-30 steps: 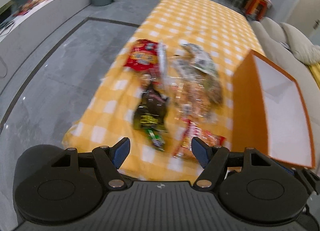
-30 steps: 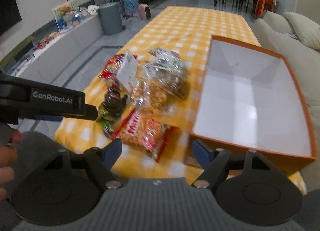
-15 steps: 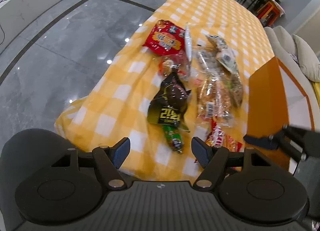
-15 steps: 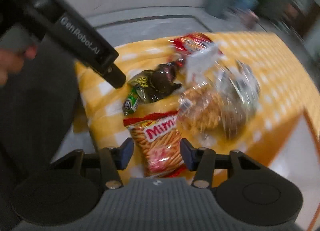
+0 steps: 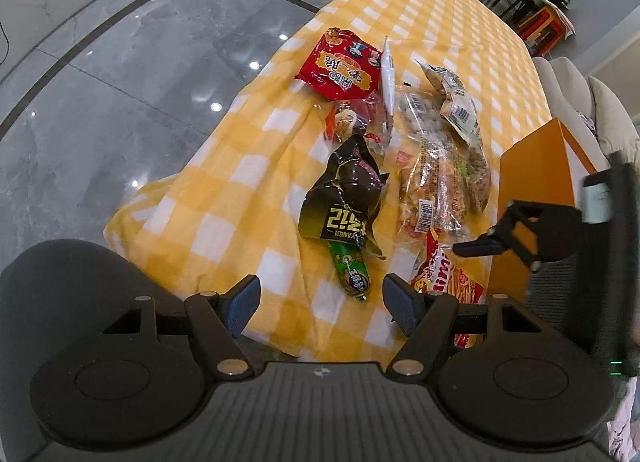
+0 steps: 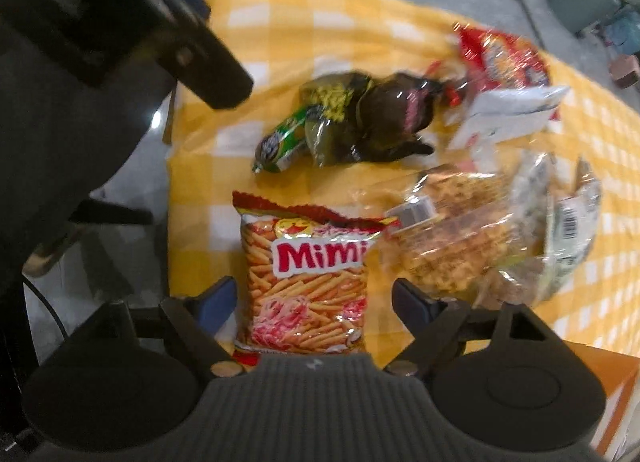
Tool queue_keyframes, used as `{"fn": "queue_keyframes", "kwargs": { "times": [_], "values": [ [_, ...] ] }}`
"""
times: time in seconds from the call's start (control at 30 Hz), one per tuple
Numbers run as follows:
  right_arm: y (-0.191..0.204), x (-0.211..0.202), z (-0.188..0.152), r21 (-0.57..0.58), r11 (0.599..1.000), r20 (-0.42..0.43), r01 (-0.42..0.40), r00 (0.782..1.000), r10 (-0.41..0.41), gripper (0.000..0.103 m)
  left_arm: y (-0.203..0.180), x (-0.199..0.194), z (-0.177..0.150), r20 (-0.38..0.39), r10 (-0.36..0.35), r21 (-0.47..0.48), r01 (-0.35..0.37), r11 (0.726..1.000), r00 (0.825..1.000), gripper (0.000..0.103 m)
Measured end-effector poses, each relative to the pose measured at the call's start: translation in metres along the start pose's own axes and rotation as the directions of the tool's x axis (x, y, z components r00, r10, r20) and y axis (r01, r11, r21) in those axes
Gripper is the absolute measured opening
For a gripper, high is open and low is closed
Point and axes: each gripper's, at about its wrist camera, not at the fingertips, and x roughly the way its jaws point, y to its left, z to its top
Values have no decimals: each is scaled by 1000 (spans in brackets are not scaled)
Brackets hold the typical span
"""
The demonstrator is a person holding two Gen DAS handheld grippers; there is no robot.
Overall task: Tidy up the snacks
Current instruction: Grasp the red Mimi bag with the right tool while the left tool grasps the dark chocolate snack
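Note:
Several snack bags lie on a yellow checked tablecloth (image 5: 248, 166). A red and orange Mimi stick-snack bag (image 6: 308, 274) lies between the open fingers of my right gripper (image 6: 316, 298), which is low over it. A black and yellow bag (image 5: 344, 202) lies on a green tube snack (image 5: 352, 274) just ahead of my open, empty left gripper (image 5: 320, 298). A red bag (image 5: 340, 66), a white packet (image 5: 387, 70) and clear bags of nuts and crackers (image 5: 440, 174) lie farther back. The orange box (image 5: 536, 178) stands at the right.
The table's near edge and grey tiled floor (image 5: 120, 74) lie to the left. A sofa (image 5: 576, 94) runs along the right side. Chairs and a stool (image 5: 540, 22) stand beyond the far end of the table.
My right gripper has swung away from the box and come down over the Mimi bag, with its fingers on either side. My left gripper has come closer to the black bag.

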Motion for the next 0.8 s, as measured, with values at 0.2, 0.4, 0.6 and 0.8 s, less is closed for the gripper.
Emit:
{"fn": "queue_keyframes", "kwargs": {
  "times": [0.2, 0.4, 0.6, 0.8],
  "values": [
    [-7, 8, 7, 38, 999, 1, -25, 1000, 25, 50, 3, 2, 1, -4, 0, -14, 0, 1000, 1000, 82],
    [-8, -5, -1, 205, 979, 25, 22, 999, -28, 37, 4, 0, 0, 9, -19, -14, 19, 1000, 1000, 82],
    [-24, -46, -41, 619, 785, 139, -7, 985, -100, 36, -1, -6, 1, 58, -78, 28, 76, 997, 995, 82],
    [-27, -94, -77, 836, 541, 289, -93, 912, -290, 36, -20, -1, 19, 69, -80, 132, 70, 989, 994, 82]
  ]
}}
